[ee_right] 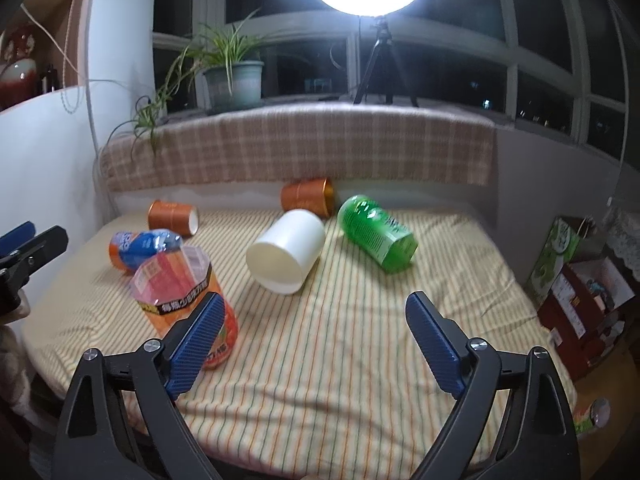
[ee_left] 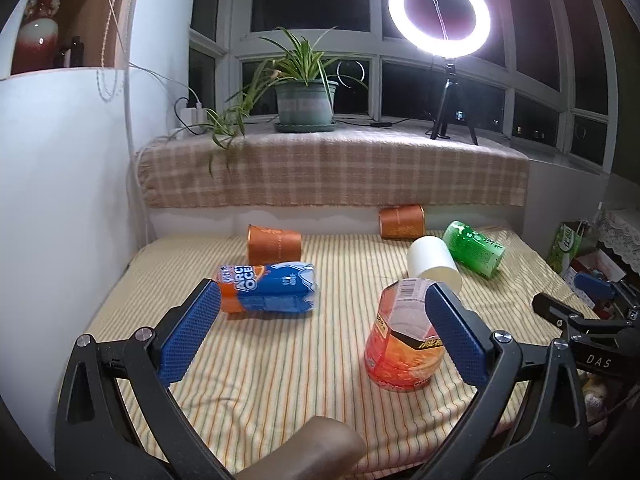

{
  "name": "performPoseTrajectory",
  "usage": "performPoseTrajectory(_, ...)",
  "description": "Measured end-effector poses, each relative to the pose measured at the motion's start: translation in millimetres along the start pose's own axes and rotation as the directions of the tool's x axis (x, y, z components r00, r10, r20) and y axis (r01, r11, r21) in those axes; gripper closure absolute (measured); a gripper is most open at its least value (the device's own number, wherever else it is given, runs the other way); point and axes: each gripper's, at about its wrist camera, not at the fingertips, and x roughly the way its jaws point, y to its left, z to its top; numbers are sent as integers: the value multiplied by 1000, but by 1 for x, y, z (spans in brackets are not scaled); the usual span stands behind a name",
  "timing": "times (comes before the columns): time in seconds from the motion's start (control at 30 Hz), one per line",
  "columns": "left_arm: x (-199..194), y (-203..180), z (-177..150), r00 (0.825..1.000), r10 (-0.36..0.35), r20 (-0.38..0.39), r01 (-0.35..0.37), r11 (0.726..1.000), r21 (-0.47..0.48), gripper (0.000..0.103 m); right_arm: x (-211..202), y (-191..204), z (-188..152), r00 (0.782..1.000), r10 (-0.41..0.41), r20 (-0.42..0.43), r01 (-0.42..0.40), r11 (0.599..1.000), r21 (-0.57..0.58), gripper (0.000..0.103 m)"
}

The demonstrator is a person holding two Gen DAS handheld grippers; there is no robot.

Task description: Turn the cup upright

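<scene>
A white cup (ee_right: pixel 286 250) lies on its side on the striped cloth, its open mouth facing me; it also shows in the left wrist view (ee_left: pixel 434 263). Two orange cups lie on their sides near the back: one at the left (ee_left: pixel 273 243) (ee_right: pixel 173 217), one at the middle (ee_left: pixel 401 221) (ee_right: pixel 307 197). My left gripper (ee_left: pixel 322 300) is open and empty, above the cloth between a blue bottle and a red bottle. My right gripper (ee_right: pixel 314 308) is open and empty, in front of the white cup.
A blue-orange bottle (ee_left: pixel 266 288) and a green bottle (ee_right: pixel 376 233) lie on the striped cloth (ee_right: pixel 340 340). A red-orange bottle (ee_left: pixel 404 340) stands by my left gripper's right finger. A plaid-covered ledge (ee_left: pixel 332 170) with a plant and ring light bounds the back. Boxes stand at the right.
</scene>
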Motion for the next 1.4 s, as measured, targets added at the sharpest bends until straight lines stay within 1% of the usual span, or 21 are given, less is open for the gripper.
performPoseTrajectory(0.07,-2,0,0,1000,8,5,-8,1000,3,0,-2,1,1,1000,-15,24,15,1000,-4,8)
performPoseTrajectory(0.1,-3,0,0,1000,11,6,-11,1000,4,0,-3,1,1,999,-20,30,20,1000,-5,2)
performPoseTrajectory(0.13,-4,0,0,1000,14,9,-14,1000,6,0,-4,1,1,999,-25,41,26,1000,-6,1)
performPoseTrajectory(0.23,-4,-2,0,1000,19,10,-19,1000,11,0,-7,2,1,997,-39,66,39,999,-10,1)
performPoseTrajectory(0.33,-5,-2,0,1000,20,11,-20,1000,10,0,-8,4,1,997,-38,69,40,999,-22,1)
performPoseTrajectory(1.4,-4,7,4,999,36,22,-36,999,9,0,-5,6,-1,998,-33,45,35,999,-26,1)
